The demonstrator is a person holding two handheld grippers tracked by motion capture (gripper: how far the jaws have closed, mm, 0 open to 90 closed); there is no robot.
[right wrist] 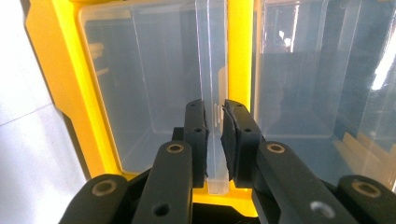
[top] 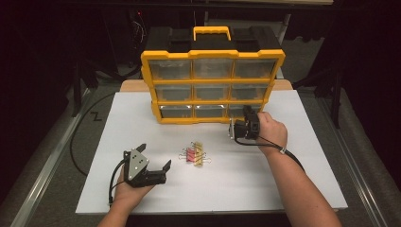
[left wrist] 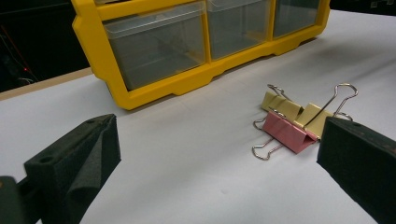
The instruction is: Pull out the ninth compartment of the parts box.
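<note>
A yellow organizer (top: 213, 55) with clear drawers stands at the back of the white tabletop (top: 283, 189). My right gripper (top: 247, 113) is at its bottom right drawer (top: 235, 109). In the right gripper view its jaws (right wrist: 214, 112) are shut on that drawer's clear pull tab (right wrist: 212, 56). My left gripper (top: 155, 157) rests near the table's front left, jaws wide open with nothing between them (left wrist: 217, 140). A small pile of binder clips (top: 194, 155) lies just to its right; I see a pink clip (left wrist: 287, 133) in front of a pale yellow clip (left wrist: 285, 105).
The organizer's black top carries a yellow handle (top: 211, 32). Dark floor and cables surround the table, with a metal rail (top: 52, 156) along the left. Bare white surface lies in front of the clips and to the right.
</note>
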